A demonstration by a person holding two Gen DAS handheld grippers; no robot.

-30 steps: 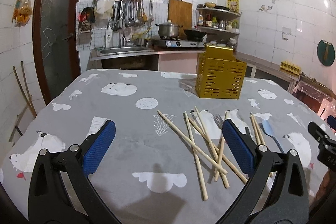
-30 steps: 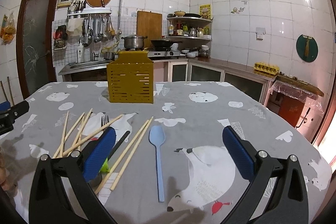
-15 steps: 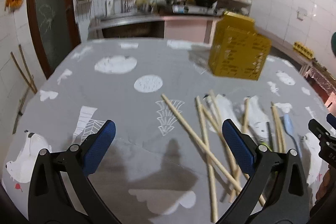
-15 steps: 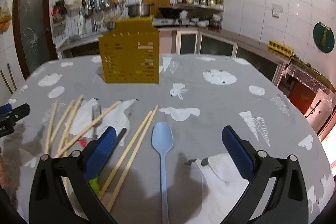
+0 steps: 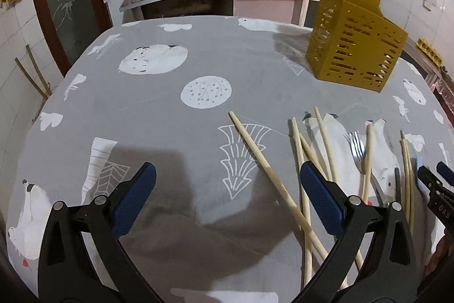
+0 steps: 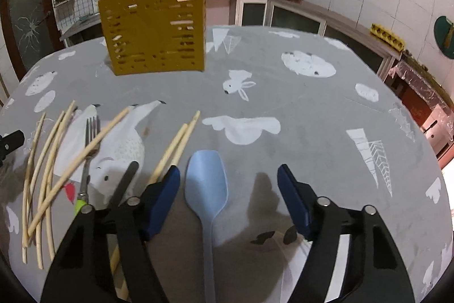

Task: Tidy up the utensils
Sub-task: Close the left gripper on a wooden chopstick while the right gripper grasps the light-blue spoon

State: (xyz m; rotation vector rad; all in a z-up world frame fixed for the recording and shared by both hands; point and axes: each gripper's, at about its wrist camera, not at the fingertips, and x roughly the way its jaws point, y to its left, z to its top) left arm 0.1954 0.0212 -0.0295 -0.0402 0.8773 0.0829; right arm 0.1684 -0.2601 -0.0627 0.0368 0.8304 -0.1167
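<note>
Pale wooden chopsticks (image 5: 269,178), shiny metal fork (image 6: 90,145), matt blue plastic spoon (image 6: 206,183), printed cloth tablecloth (image 6: 283,93)

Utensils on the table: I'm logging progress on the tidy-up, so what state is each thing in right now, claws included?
Left claw: open, empty, over a chopstick.
Right claw: open, empty, straddling the spoon.
Blue spoon: lying flat, not gripped.
Fork: flat, a chopstick across it.
Chopsticks: loose, scattered and crossing.
Yellow holder: upright; contents cannot be told.
</note>
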